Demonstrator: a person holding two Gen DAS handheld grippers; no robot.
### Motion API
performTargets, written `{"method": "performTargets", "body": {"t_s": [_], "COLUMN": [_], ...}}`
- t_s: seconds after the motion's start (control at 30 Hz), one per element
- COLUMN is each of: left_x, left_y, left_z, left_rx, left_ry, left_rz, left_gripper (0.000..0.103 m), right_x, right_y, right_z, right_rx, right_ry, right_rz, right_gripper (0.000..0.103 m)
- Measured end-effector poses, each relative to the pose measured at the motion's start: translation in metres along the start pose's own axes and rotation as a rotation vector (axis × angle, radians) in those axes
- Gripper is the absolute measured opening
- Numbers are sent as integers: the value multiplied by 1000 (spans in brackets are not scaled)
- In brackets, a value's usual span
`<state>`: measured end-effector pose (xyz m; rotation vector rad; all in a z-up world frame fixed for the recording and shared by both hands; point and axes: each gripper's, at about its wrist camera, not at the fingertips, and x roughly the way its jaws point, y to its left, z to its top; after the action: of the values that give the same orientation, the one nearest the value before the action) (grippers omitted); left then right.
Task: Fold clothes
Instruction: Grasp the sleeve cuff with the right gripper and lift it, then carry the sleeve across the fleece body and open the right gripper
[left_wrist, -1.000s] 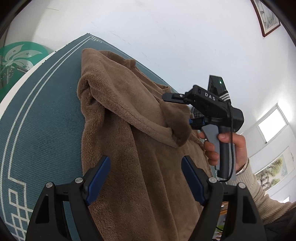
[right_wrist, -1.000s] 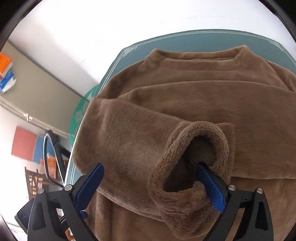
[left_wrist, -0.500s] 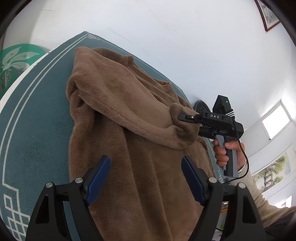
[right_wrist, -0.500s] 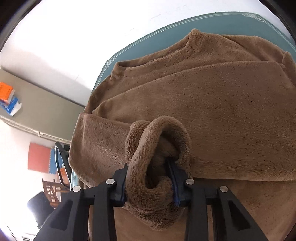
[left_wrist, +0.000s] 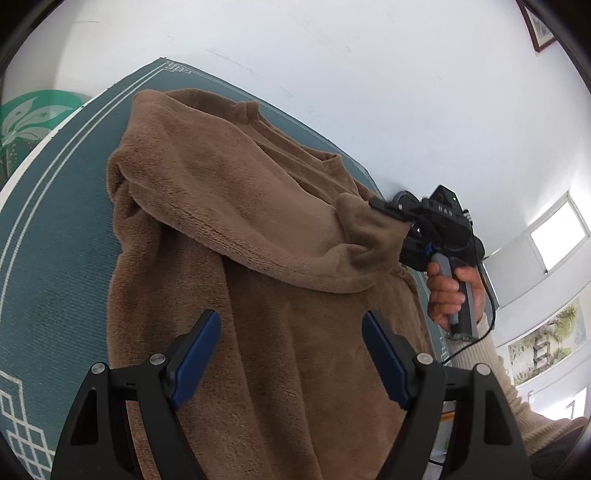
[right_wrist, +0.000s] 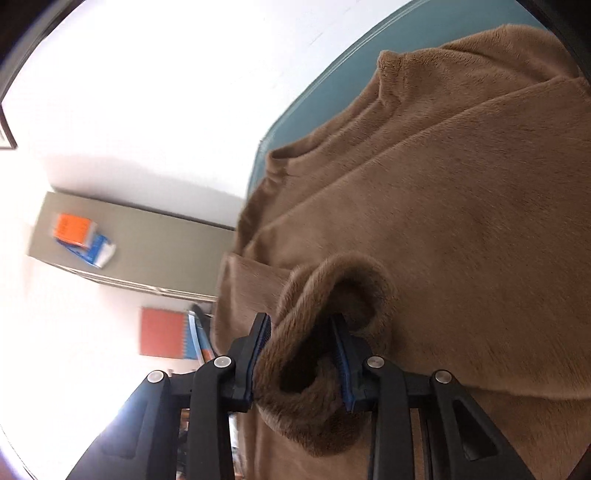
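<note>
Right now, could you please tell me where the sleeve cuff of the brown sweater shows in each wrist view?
Left wrist view: sleeve cuff right of centre, pinched by the right tool.
Right wrist view: cuff low centre, clamped between that tool's pads.
Shared landmark: the sweater's neckline on the teal mat.

Teal mat (left_wrist: 55, 236), framed picture (left_wrist: 541, 31), orange booklet (right_wrist: 72, 230).

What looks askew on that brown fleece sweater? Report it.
The brown fleece sweater has one sleeve cuff pulled across its body, bunched in the shut right gripper. Nothing else stands out.
</note>
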<state>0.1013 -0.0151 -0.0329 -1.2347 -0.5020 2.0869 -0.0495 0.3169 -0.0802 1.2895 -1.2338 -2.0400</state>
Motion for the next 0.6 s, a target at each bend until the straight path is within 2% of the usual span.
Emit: {"method": "performTargets", "body": {"t_s": [0.17,0.27,0.33,0.37,0.4,0.47,0.53,0.6], "left_x": [4,5,3,3,2,2,-1,-5], "left_y": [1,3,4,5,6,6,5,2], "left_z": [1,2,3,4,5,11,18,29], "left_rx": [-2,-14,-18,-19,-22,-25,-22,1], "left_ry": [15,15,14,13,13,11,-4,-31], "left_rz": [6,8,11,13,12,13,25,72], "left_gripper": [82,82,82,82,82,82,82,82], "right_x": [-2,-7,-11,-14,-17,-25,-34,-47], "right_y": [-13,-15,-9,-5,2,16,35,54], "right_z": [6,7,5,4,3,3,5,11], "right_rx": [78,77,32,5,-26,-83,-138,-186], "right_ry": [-21,-57,-66,-72,-82,-103,-135,-185], "right_rz": [51,8,-21,-35,-51,-62,-57,-53], "right_gripper": [38,38,33,21,16,10,10,8]}}
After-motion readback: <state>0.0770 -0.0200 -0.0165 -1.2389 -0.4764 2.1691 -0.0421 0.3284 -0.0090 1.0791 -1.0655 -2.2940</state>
